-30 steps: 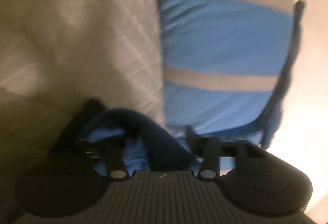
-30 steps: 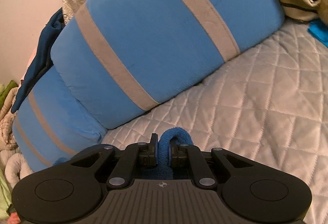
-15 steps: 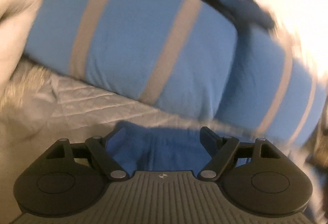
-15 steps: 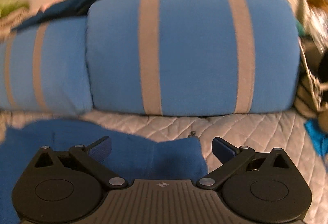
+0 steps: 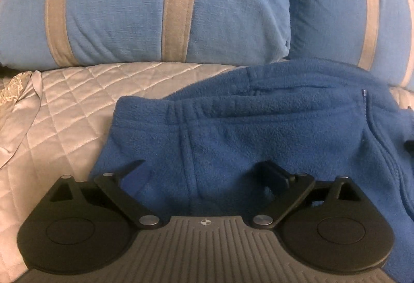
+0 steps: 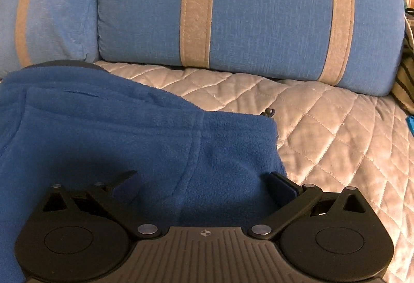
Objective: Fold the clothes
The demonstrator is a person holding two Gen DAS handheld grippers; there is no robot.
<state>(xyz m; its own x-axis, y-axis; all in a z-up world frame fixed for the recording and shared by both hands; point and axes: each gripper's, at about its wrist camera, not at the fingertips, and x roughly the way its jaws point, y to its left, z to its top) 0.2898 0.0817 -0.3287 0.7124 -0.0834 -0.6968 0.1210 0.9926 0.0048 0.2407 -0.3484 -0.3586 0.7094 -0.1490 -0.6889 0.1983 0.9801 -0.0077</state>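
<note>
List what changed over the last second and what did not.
Both grippers let go: a second ago the left gripper and right gripper each pinched a bunch of the blue fleece; now both are open with jaws wide, and the fleece lies spread flat on the quilt. Both views swung to face the pillows squarely. Pillows and quilt stayed put.
</note>
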